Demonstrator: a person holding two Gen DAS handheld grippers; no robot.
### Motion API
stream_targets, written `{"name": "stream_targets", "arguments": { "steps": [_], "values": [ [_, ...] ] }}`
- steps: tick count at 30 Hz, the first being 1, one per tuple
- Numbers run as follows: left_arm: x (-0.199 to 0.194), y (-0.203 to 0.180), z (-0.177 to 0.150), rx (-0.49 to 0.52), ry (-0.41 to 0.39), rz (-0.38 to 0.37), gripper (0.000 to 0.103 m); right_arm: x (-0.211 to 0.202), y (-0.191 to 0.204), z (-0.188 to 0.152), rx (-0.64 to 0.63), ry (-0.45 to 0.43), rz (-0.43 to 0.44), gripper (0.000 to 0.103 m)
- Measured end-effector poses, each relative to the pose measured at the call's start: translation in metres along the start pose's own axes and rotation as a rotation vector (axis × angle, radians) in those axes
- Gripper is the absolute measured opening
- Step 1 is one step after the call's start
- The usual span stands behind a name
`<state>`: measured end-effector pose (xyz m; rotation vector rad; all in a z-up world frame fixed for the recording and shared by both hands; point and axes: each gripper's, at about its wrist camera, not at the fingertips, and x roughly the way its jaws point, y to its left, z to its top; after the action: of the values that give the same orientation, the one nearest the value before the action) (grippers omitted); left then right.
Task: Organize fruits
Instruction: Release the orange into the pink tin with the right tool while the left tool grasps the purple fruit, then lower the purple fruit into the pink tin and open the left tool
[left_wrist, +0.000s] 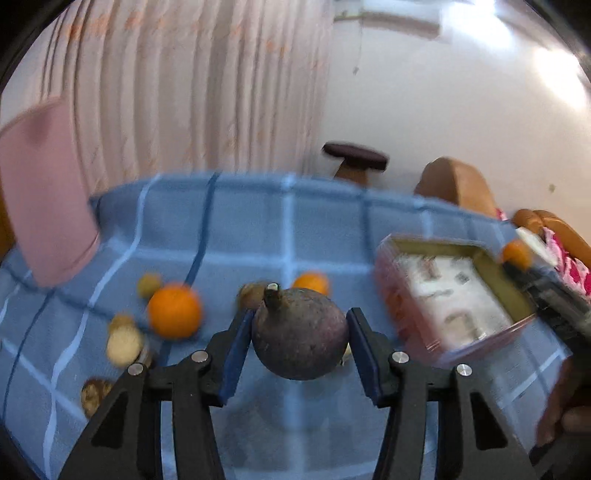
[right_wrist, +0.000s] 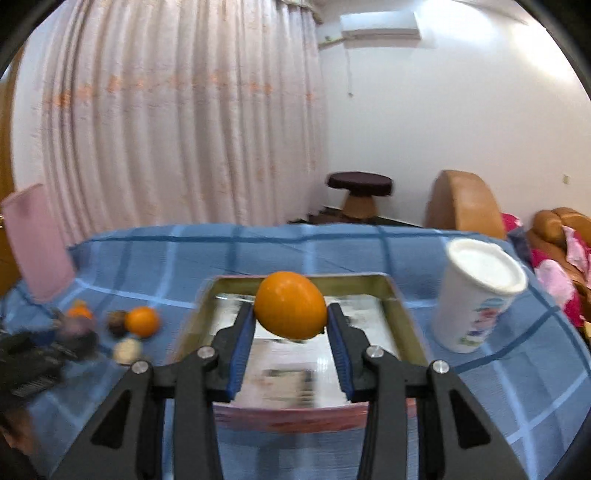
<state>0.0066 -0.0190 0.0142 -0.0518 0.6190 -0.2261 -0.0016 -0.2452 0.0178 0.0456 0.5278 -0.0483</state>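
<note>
While my right fingers (right_wrist: 290, 314) pinch the orange (right_wrist: 290, 305) directly above the tin box (right_wrist: 404, 314), just ahead of them, my left fingers (left_wrist: 300, 325) hold the mangosteen (left_wrist: 300, 334), box off to their right.

White lidded cup (right_wrist: 476, 295) on blue checked cloth (right_wrist: 258, 247); pink curtain (right_wrist: 177, 110) behind.

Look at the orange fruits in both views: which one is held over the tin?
The orange clamped in the right tool, hanging above the open tin. The other oranges lie on the blue cloth beside it.
</note>
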Motion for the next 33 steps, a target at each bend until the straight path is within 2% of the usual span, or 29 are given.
{"name": "stream_targets", "arguments": {
  "steps": [3, 9, 13, 16, 18, 19, 20, 21, 22, 25, 29, 33],
  "values": [
    [0.0, -0.031, 0.013, 0.051, -0.043, -0.056, 0.054, 0.017, -0.016, -0.002, 0.038, 0.071, 0.001, 0.042],
    [0.033, -0.089, 0.022, 0.109, 0.032, -0.162, 0.054, 0.031, -0.035, -0.005, 0.102, 0.138, 0.047, 0.043],
    [0.054, -0.106, 0.015, 0.131, 0.085, -0.159, 0.054, 0.033, -0.04, -0.007, 0.113, 0.16, 0.032, 0.044],
    [0.062, -0.11, 0.014, 0.149, 0.103, -0.155, 0.054, 0.033, -0.049, -0.007, 0.169, 0.165, 0.047, 0.047],
    [0.061, -0.112, 0.014, 0.169, 0.098, -0.142, 0.055, 0.027, -0.055, -0.005, 0.196, 0.137, 0.032, 0.058],
    [0.058, -0.114, 0.013, 0.187, 0.081, -0.127, 0.06, 0.024, -0.057, -0.004, 0.211, 0.116, 0.032, 0.074],
    [0.054, -0.117, 0.013, 0.215, 0.056, -0.105, 0.064, 0.019, -0.059, -0.003, 0.231, 0.085, 0.032, 0.085],
    [0.05, -0.121, 0.012, 0.242, 0.028, -0.078, 0.073, 0.01, -0.062, -0.002, 0.252, 0.037, 0.039, 0.087],
    [0.044, -0.122, 0.012, 0.264, -0.003, -0.052, 0.078, 0.008, -0.062, -0.001, 0.256, 0.017, 0.035, 0.09],
    [0.029, -0.121, 0.012, 0.296, -0.082, -0.005, 0.078, -0.002, -0.057, 0.001, 0.233, -0.053, -0.002, 0.092],
    [0.025, -0.101, 0.012, 0.236, -0.07, -0.003, 0.078, -0.007, -0.05, 0.0, 0.206, -0.119, -0.055, 0.092],
    [0.023, -0.084, 0.007, 0.23, -0.075, 0.071, 0.078, -0.009, -0.037, -0.001, 0.157, -0.161, -0.09, 0.091]
  ]
}}
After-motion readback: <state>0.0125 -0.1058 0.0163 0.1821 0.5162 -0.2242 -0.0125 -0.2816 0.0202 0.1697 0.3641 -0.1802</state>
